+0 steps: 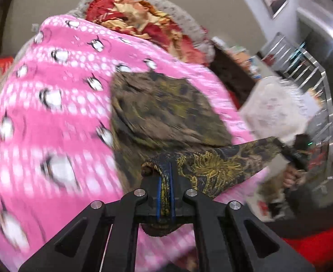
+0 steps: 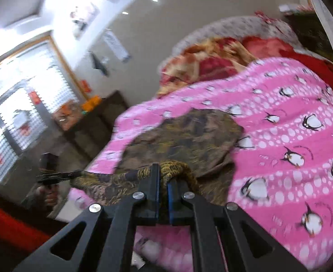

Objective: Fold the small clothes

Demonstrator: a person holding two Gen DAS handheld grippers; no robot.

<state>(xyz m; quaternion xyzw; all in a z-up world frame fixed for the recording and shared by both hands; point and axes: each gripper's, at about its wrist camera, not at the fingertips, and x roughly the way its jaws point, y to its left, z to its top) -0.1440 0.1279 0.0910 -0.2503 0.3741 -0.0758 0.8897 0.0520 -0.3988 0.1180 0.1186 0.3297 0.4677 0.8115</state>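
A small dark garment [image 1: 166, 111] with a brown and yellow print lies on a pink penguin blanket [image 1: 53, 95]. My left gripper [image 1: 165, 176] is shut on one corner of its near edge. My right gripper [image 2: 164, 176] is shut on the other corner, and the edge is stretched between them, lifted off the blanket. The garment [image 2: 184, 136] also shows in the right wrist view, its far part resting on the blanket [image 2: 291, 136]. Each view shows the other gripper at the end of the stretched edge: the right gripper [image 1: 289, 151] and the left gripper [image 2: 73, 175]. Both views are motion-blurred.
A red and gold quilt [image 1: 143, 25] is heaped at the far end of the bed. A dark cabinet [image 2: 93, 122] and a bright window [image 2: 18, 95] stand beside the bed. A metal railing [image 1: 314, 79] is at the right. A white printed cloth [image 1: 277, 111] lies near the bed edge.
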